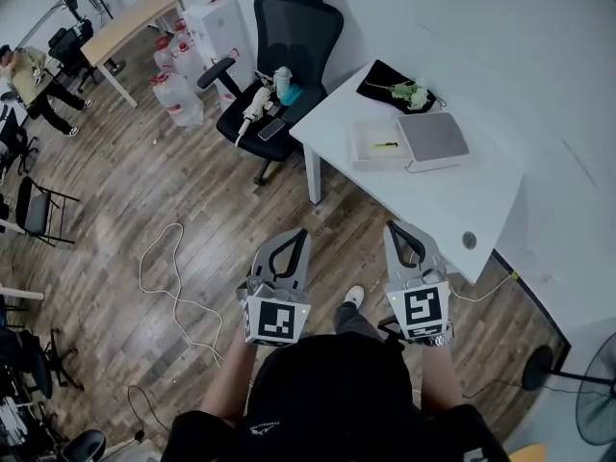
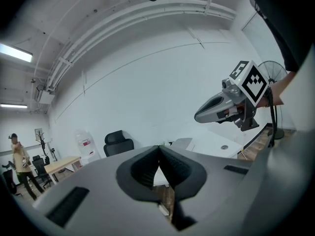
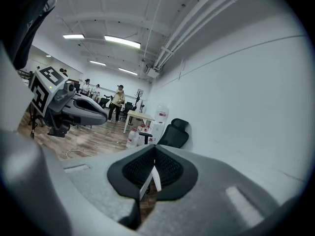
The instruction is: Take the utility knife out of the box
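Observation:
On the white table [image 1: 433,200] lies an open white box [image 1: 362,158]. Inside it is a small yellow-green utility knife [image 1: 385,144]. The box's grey lid [image 1: 433,138] rests beside it on the right. Both grippers hang over the wood floor in front of the table, well short of the box. My left gripper [image 1: 302,232] [image 2: 159,147] is shut and holds nothing. My right gripper [image 1: 393,225] [image 3: 155,146] points at the table's near edge, its jaws also closed on nothing.
A black cloth [image 1: 385,80] with a white-green bundle lies at the table's far side. A black office chair [image 1: 284,65] with items on its seat stands left of the table. Water jugs [image 1: 178,94], a floor cable [image 1: 164,268] and a fan [image 1: 597,393] are around.

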Demonstrator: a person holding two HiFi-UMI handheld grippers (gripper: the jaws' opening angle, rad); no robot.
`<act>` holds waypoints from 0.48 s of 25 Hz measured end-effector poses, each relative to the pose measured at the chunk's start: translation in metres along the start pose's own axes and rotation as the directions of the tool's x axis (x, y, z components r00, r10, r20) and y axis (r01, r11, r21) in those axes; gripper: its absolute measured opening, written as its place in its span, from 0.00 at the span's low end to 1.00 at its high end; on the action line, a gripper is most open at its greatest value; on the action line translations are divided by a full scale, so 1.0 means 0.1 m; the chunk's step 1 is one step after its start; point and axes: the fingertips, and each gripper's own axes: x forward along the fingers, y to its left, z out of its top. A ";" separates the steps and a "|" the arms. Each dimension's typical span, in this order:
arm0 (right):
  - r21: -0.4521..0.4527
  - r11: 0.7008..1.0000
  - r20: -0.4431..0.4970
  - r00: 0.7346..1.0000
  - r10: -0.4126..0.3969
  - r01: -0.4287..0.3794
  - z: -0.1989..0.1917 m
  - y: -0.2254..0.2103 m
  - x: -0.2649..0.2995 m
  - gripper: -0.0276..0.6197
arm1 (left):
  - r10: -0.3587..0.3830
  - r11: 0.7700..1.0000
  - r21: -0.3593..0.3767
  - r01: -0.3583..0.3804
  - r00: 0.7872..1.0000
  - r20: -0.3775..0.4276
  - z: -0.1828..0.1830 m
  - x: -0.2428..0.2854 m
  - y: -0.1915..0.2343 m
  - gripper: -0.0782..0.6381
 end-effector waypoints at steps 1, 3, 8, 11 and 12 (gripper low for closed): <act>0.002 1.000 0.001 1.000 0.007 -0.007 -0.01 -0.09 0.04 0.05 | 0.007 1.000 0.000 -0.007 1.000 -0.002 0.04 0.09 0.00 0.12; 0.000 1.000 0.005 1.000 0.020 -0.020 -0.02 -0.28 0.12 0.05 | 0.022 1.000 0.014 -0.022 1.000 -0.009 0.08 0.27 -0.01 0.12; -0.013 0.998 0.024 0.998 0.058 -0.057 -0.04 -0.66 0.34 0.05 | 0.062 0.998 0.009 -0.062 0.998 -0.026 0.21 0.62 -0.02 0.12; -0.018 0.997 0.037 0.996 0.075 -0.074 -0.05 -0.88 0.46 0.05 | 0.084 0.996 0.022 -0.084 0.996 -0.034 0.26 0.83 -0.04 0.12; -0.017 0.997 0.042 0.996 0.080 -0.079 -0.05 -0.94 0.49 0.05 | 0.088 0.996 0.011 -0.088 0.995 -0.034 0.31 0.89 -0.05 0.12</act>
